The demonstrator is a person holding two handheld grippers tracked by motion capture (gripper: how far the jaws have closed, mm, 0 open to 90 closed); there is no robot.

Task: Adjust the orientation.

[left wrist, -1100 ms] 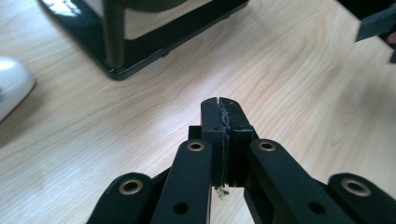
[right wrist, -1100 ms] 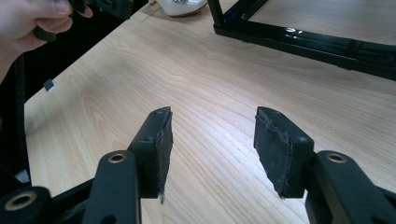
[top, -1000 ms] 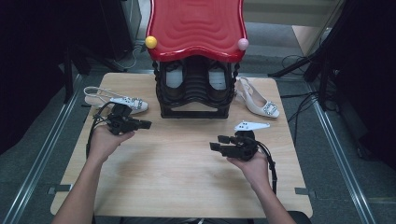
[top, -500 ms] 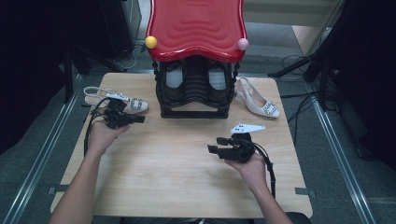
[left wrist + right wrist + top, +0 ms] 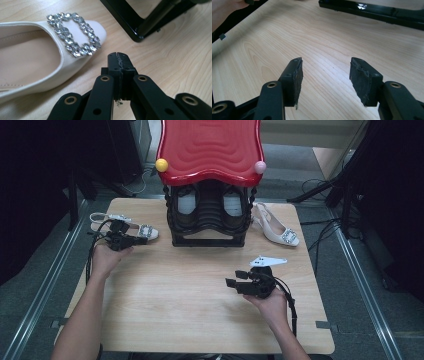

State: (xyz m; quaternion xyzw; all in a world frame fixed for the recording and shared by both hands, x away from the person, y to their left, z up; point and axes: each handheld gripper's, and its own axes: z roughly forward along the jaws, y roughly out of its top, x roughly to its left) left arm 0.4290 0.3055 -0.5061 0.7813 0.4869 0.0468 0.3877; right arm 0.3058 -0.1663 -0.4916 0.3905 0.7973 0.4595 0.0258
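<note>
A white flat shoe with a jewelled buckle [image 5: 149, 232] lies on the table left of the black shoe rack [image 5: 210, 227]. My left gripper [image 5: 142, 240] is shut and empty, its tip right beside that shoe's toe. In the left gripper view the closed jaws [image 5: 117, 57] point at bare wood just right of the buckle [image 5: 72, 33], a small gap away. My right gripper [image 5: 231, 283] rests low over the table's front right part, open with nothing between its pads [image 5: 325, 72]. A second matching shoe [image 5: 277, 227] lies right of the rack.
The rack has a red wavy top [image 5: 210, 150] with a yellow ball [image 5: 161, 165] and a pink ball [image 5: 260, 167] at its corners, and dark shoes inside. Its black base bar [image 5: 374, 12] runs ahead of the right gripper. The wooden table [image 5: 175, 310] has metal rails at both sides.
My left hand has moved left and down toward the white shoe, its shut gripper now at the toe. The right hand has stayed about where it was.
</note>
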